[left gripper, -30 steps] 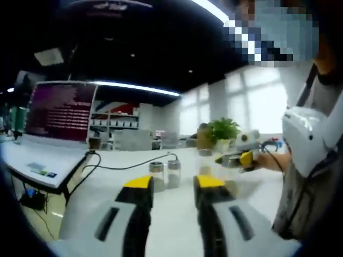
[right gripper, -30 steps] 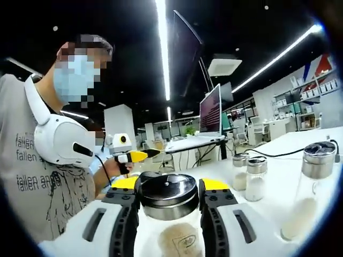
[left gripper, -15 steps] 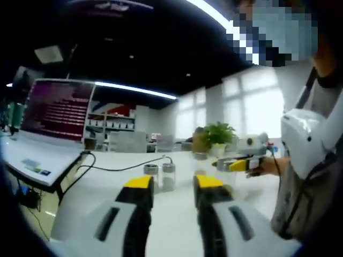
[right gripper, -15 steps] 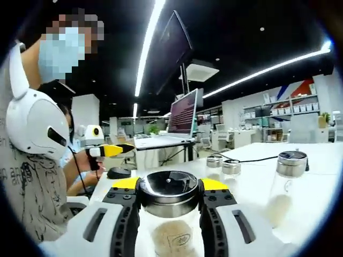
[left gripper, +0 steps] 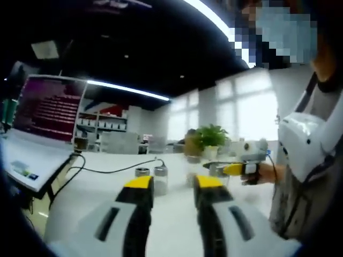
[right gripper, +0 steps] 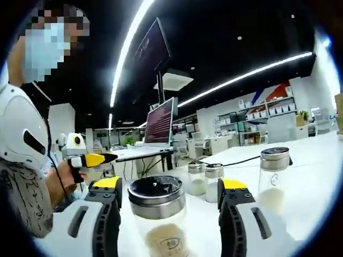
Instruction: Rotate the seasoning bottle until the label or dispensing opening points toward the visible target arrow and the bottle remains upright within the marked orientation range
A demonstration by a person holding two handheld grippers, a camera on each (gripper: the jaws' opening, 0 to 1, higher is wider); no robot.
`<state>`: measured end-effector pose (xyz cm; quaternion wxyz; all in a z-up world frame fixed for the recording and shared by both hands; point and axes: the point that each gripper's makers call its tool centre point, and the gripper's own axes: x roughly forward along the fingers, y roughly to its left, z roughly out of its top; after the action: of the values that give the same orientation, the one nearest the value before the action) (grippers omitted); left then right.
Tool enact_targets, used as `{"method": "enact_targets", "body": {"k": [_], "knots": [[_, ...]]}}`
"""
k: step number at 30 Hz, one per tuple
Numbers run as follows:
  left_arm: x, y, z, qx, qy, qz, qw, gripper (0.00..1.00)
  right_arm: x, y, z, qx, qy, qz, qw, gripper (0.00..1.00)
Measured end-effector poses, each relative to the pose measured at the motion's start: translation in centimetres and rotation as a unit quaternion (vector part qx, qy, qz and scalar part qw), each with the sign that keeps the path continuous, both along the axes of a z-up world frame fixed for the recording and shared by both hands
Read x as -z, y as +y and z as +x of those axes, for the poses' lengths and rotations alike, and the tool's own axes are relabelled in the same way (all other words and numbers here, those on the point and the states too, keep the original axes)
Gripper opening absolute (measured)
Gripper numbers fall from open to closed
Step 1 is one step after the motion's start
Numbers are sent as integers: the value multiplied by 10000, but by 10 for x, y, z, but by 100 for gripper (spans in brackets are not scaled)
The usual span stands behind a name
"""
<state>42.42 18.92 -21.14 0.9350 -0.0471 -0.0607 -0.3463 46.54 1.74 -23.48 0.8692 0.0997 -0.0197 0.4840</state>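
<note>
**Bottle stands free between opened jaws**

Between the spread jaws of the right gripper (right gripper: 170,194) stands the seasoning bottle (right gripper: 158,214) — upright on the white table (right gripper: 316,187), steel cap on top, pale powder and a small label showing through the glass. Clear gaps show on both sides, so the jaws touch nothing. Beyond it stand two small shakers (right gripper: 206,179) side by side and a taller jar (right gripper: 273,174) off to the right. A laptop (right gripper: 161,122) sits further back, a black cable (right gripper: 244,159) trailing toward it.

Seen from the left gripper view, the left gripper (left gripper: 170,184) hangs above the table with its jaws apart and empty — the two shakers lie ahead of it, a potted plant (left gripper: 208,138) behind.
</note>
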Motion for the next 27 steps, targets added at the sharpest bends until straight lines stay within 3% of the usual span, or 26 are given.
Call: {"method": "enact_targets", "body": {"k": [2,5,9,13,15,17,20,23,27], "knots": [[0,-1,0,19,-10,5,10000,31,-3,-8,-1,-481,134,256,9984,70],[4,1,0,-50,51,2,10000,31,-16,-15,-3,-1233,618,1033,9851,75],[9,2,-1,-128,153,-19,9998,31,-18,-17,-4,-1750,378,739,9811,70],[7,4,-1,-145,205,19,9997,31,-12,-12,-8,-2179,-32,14,9760,67],[4,4,-1,-93,215,2,9997,31,-6,-9,-9,-2436,21,-130,9698,67],[1,1,-2,-20,213,-23,9998,31,-6,-7,-5,-2565,-6,-22,9665,67],[-2,-7,-4,126,205,-81,9997,31,-3,-6,-9,-2965,-57,159,9549,70],[-17,-14,-11,414,100,-434,9981,31,2,-6,-10,-3060,54,348,9514,66],[-26,-12,-12,458,59,-667,9967,31,10,-6,-10,-3138,23,195,9493,62]]}}
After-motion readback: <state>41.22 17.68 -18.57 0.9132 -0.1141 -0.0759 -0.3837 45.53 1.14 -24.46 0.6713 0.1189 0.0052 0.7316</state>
